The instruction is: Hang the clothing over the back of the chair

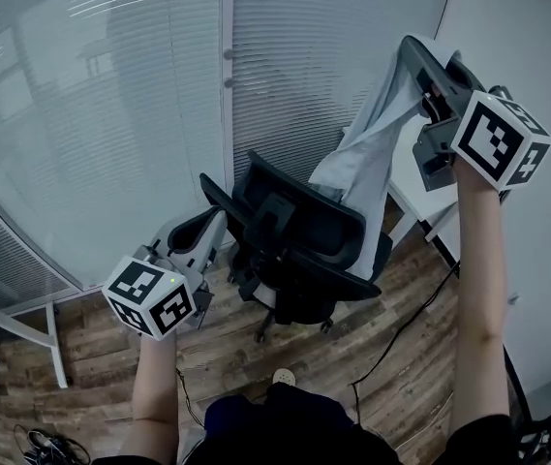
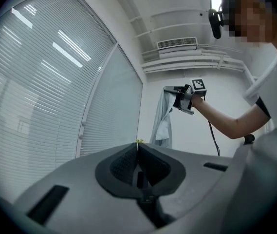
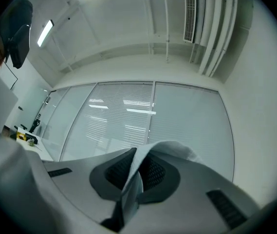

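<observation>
The right gripper [image 1: 418, 58] is raised high above and to the right of the black office chair [image 1: 294, 235], its jaws pinched tight on a fold of the pale grey garment [image 1: 367, 153]. The cloth hangs down from the jaws, and its lower part lies against the right edge of the chair's back. The left gripper [image 1: 215, 223] is held low, just left of the chair, with its jaws pressed together and nothing between them. The only print in sight is the black-and-white square markers on each gripper's cube. The chair stands on a wooden floor [image 1: 91, 356], with a blind-covered glass wall [image 1: 110, 114] behind it and a white desk [image 1: 420, 200] at its right.
</observation>
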`<state>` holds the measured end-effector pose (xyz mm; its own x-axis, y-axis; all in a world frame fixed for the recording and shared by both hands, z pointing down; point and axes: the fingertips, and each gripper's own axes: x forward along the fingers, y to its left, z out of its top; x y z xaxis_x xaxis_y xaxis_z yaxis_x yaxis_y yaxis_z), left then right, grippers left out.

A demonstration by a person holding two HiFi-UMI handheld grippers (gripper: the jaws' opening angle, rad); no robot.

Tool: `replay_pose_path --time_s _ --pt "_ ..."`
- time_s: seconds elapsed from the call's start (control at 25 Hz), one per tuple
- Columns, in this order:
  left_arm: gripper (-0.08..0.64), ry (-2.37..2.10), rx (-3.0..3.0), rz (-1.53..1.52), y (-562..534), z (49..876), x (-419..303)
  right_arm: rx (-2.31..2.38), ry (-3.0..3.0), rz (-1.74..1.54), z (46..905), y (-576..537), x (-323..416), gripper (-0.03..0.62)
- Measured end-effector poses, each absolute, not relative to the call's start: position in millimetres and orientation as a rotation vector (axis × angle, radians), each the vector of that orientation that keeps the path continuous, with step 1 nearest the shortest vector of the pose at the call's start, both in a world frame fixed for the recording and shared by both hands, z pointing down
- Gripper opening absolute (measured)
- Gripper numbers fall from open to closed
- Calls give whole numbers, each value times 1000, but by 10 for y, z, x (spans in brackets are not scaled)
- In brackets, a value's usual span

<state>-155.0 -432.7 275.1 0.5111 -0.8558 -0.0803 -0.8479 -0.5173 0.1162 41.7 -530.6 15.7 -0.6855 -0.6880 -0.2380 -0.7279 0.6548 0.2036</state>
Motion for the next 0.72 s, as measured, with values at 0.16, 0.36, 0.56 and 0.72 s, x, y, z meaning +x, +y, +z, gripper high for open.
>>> replay_pose_path --time_s 0.16,0.36,0.56,0.72 --pt "12 -1490 2696 -189 -4113 2750 -1735 -1196 2713 452 79 -5054 213 32" --pt "12 -1476 2702 -200 -3788 2741 -2019 -1223 2708 484 24 -4665 -75 32" --pt "12 -1451 2718 -200 -3478 2752 -2206 -1254 2703 513 -4 -4265 -283 32" --pt "12 -1423 2735 -206 -3259 2764 -2266 -1288 2688 549 -40 -3958 -347 32"
